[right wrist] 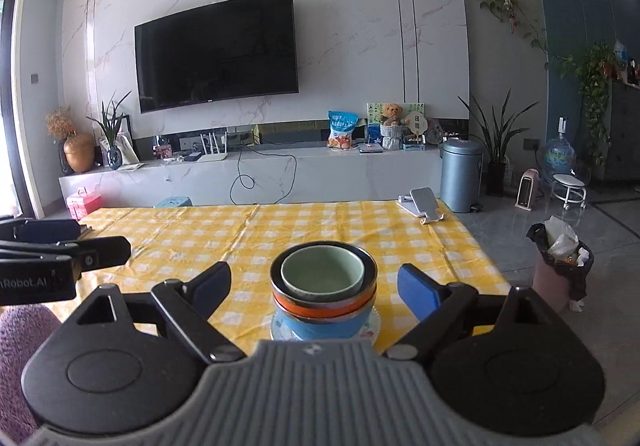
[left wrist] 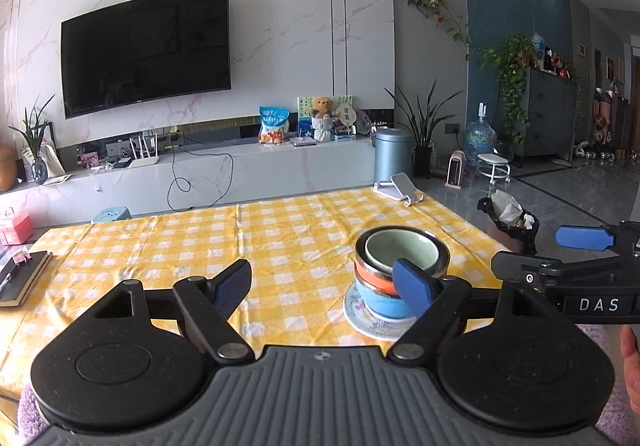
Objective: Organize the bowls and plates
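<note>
Already the bench under its yellow checked cloth carries one tidy pile: a plate at the bottom, then a blue bowl, an orange bowl and a green bowl nested on top. Both the left tool and the right tool gape wide, holding nothing. Stacking looks done; no loose dishes show, so little seems left

table: yellow checked cloth | far corner: phone stand | left edge: notebook | wall: dark TV | floor: bin, trash bag
</note>
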`<move>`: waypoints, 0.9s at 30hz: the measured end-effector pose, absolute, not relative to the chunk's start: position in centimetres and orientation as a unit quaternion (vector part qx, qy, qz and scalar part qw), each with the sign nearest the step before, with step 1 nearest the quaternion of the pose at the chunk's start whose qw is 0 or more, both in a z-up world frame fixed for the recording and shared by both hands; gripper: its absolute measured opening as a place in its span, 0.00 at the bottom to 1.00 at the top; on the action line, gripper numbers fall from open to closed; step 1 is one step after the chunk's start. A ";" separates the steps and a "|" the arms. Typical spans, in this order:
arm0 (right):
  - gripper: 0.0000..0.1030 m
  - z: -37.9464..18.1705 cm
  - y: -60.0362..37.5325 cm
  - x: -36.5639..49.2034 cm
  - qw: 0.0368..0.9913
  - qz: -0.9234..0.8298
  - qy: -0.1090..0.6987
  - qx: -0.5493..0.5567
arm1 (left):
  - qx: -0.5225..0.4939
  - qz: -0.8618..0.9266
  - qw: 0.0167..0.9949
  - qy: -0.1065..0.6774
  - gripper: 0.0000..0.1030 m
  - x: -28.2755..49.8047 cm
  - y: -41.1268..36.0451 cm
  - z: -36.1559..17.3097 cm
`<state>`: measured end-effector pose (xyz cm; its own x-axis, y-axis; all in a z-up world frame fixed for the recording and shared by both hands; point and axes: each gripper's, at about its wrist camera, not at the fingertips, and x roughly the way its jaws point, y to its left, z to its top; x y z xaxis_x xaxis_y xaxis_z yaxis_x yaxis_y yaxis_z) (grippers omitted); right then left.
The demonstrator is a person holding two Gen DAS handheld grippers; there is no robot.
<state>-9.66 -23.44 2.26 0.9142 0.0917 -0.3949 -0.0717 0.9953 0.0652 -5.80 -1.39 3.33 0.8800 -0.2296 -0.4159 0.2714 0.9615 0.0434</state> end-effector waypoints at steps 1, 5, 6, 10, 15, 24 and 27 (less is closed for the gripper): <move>0.91 1.7 -23.4 -10.1 0.977 0.034 0.210 0.019 | 0.058 -0.129 0.967 0.214 0.93 -6.0 -1.6 2.8; 0.92 -0.1 -23.1 -10.5 0.972 0.015 0.235 0.015 | 0.098 -0.122 0.962 0.225 0.93 -6.3 -3.1 1.2; 0.92 -0.5 -23.0 -10.7 0.970 0.008 0.242 0.017 | 0.108 -0.122 0.960 0.227 0.93 -6.7 -3.2 0.6; 0.92 -2.1 -23.0 -10.6 0.966 -0.014 0.259 0.022 | 0.129 -0.120 0.955 0.239 0.93 -6.9 -4.1 -1.0; 0.91 -4.2 -22.6 -9.8 0.955 -0.026 0.294 0.019 | 0.146 -0.107 0.944 0.274 0.93 -6.5 -4.5 -3.1; 0.91 -6.8 -22.4 -9.4 0.943 -0.009 0.331 0.022 | 0.168 -0.080 0.929 0.321 0.93 -6.0 -4.3 -4.9; 0.91 -7.2 -22.4 -9.2 0.940 -0.012 0.341 0.023 | 0.167 -0.081 0.929 0.321 0.93 -6.2 -4.2 -4.8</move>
